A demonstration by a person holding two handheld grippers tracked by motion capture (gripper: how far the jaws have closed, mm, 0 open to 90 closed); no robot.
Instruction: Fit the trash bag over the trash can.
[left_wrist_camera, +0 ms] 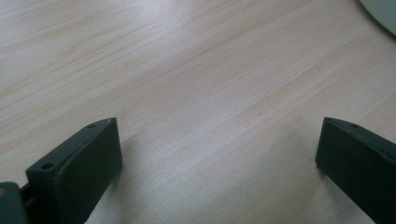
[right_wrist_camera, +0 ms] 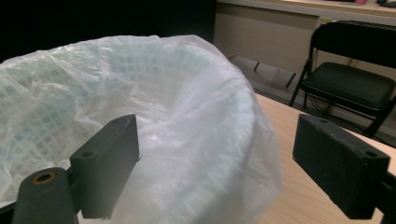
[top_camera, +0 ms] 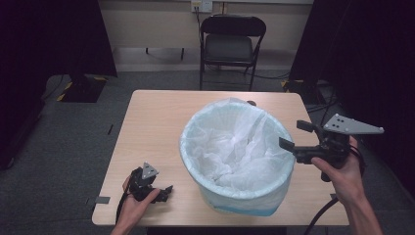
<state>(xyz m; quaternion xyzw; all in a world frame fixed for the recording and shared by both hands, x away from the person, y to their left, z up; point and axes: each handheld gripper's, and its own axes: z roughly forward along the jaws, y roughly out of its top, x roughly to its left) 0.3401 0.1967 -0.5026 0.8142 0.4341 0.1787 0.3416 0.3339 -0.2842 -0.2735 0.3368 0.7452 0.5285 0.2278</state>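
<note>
The right gripper (top_camera: 292, 135) hangs at the right-hand rim of the basket (top_camera: 230, 200), its two black jaws spread wide with nothing pinched between them; in the right gripper view (right_wrist_camera: 215, 158) the bag-covered rim bulges up in the gap between them. The left gripper (top_camera: 164, 192) rests low on the table (top_camera: 151, 122) near the front left corner, jaws also wide apart over bare wood (left_wrist_camera: 219, 154).

The basket is a round, pale blue mesh tub standing upright at the middle of the table, its mouth facing straight up. A thin, translucent white bag (top_camera: 235, 147) lines it, crumpled inside and folded out over the rim all the way round; the mesh pattern shows through the plastic. A black folding chair (top_camera: 231, 46) stands beyond the table.
</note>
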